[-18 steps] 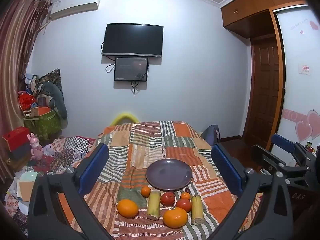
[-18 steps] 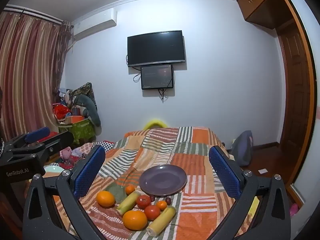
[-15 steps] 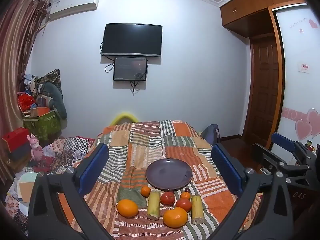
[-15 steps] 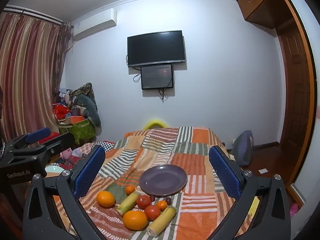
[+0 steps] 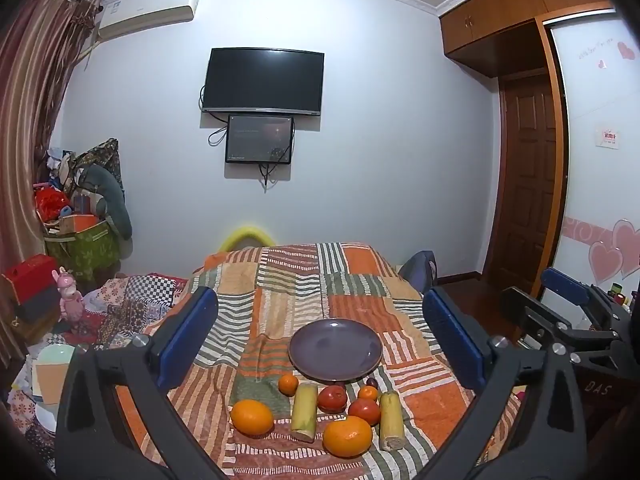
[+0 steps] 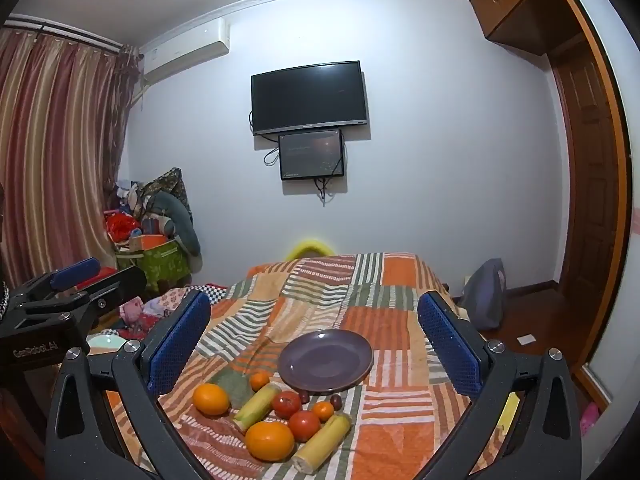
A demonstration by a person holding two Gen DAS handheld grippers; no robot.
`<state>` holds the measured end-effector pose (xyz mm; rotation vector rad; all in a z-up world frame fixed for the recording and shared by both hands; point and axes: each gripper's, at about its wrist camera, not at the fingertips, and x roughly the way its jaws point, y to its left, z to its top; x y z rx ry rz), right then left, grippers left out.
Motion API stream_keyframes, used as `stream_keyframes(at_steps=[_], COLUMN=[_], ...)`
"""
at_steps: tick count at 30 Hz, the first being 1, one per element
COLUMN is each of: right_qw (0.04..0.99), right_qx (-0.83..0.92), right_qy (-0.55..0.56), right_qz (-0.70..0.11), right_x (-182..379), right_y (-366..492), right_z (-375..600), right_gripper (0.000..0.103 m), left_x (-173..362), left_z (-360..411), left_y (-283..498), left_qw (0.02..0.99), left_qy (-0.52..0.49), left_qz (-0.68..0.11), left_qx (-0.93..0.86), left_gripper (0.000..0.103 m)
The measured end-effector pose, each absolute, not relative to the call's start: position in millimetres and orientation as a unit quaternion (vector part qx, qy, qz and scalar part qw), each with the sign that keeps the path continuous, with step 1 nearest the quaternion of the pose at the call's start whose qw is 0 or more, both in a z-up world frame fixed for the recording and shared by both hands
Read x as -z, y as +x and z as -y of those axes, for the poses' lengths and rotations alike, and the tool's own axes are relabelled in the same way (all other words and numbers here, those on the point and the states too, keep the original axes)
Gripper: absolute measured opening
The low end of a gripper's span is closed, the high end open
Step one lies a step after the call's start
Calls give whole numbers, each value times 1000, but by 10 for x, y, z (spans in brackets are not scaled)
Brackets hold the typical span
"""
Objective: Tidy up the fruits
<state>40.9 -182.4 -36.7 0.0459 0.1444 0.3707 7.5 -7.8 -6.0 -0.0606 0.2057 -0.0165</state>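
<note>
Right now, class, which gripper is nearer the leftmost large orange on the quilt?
Left. The left gripper faces the leftmost large orange almost straight ahead, just left of centre; the right gripper sees it well off toward its left finger.

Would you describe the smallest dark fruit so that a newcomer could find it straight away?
Start at the purple plate on the striped patchwork blanket. Just off the plate's near rim, toward its right side, sits a small dark plum beside a small orange. It is the tiniest piece and nearly black, whereas its neighbours are orange, red or yellow.
</note>
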Motion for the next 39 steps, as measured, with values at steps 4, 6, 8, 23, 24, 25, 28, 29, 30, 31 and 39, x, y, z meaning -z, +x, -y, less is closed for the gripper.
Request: stream_keyframes(at_steps=[4,6,8,23,24,25,28,29,30,31,39], right_qw=[980,980,980,980,980,981,981,981,981,980,980], right_qx=[-184,-184,-184,-185,-185,-185,-185,-185,-185,-185,-185], right_qy=[22,22,23,24,24,23,24,23,24,24,23], right_qz=[-69,-68,-67,-62,-62,-62,-62,-63,-62,-62,-63], right_x=[381,383,388,358,358,359,358,359,362,363,367], right_y=[397,395,394,378,378,378,380,382,382,382,385], right_z=[1824,1827,1831,1828,1828,1827,1831,1827,1830,1831,1830], right_gripper=[103,103,103,103,103,103,103,103,103,103,103], left_x=[63,33,38,33,32,34,30,27,26,23,10], left_z=[88,68,66,91,93,93,97,97,96,94,85], left_y=[68,55,62,42,42,39,31,30,28,28,22], left_qw=[994,994,994,994,994,994,995,995,995,995,995], left_qy=[-29,-28,-28,-26,-26,-26,-26,-27,-27,-27,-29], left_qz=[-102,-104,-104,-100,-100,-100,-99,-98,-98,-98,-98], left_qx=[9,11,11,18,18,19,19,19,19,19,19], left_gripper=[103,103,103,103,103,103,103,103,103,103,103])
